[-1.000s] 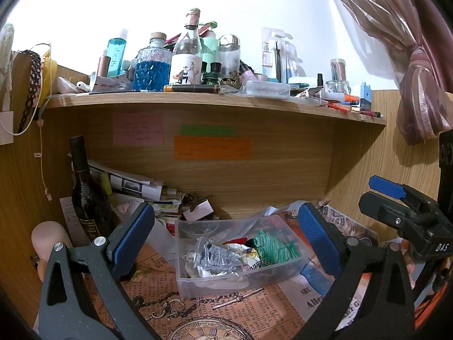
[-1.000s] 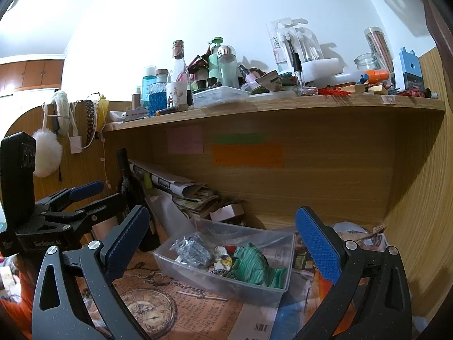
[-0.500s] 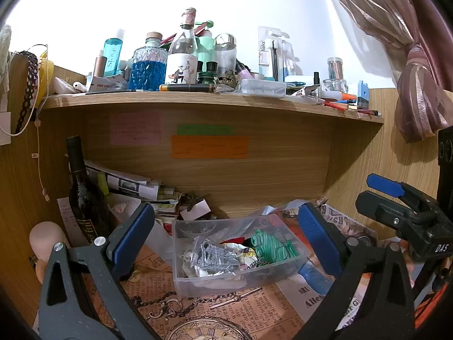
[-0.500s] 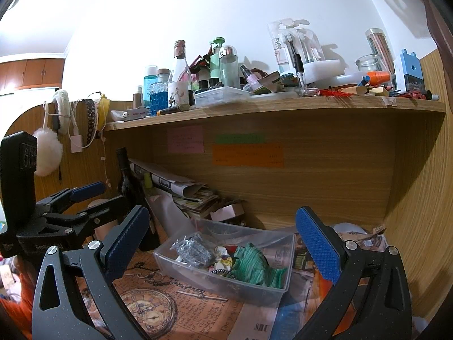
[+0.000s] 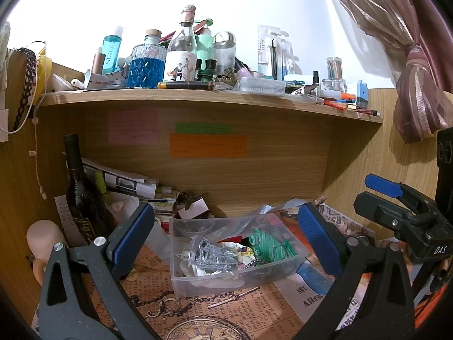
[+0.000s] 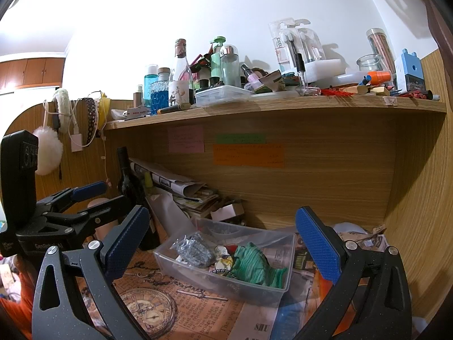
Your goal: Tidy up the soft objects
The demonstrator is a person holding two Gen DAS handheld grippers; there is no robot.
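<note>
We are holding both hand-held grippers wide apart and empty, the left hand-held gripper (image 5: 226, 243) and the right hand-held gripper (image 6: 222, 242) each framing the clear plastic bin (image 5: 198, 279) straight ahead. The bin is sitting on the counter (image 5: 246, 308) toward its back edge, long axis running left to right. Inside, the green cloth (image 6: 254, 263) is lying at the bin's right end, so we are judging the right gripper nearer.

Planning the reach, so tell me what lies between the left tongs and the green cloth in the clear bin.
In the left wrist view, the left tongs stand open around the bin; its near wall and a silver crinkly bag lie before the green cloth.
</note>
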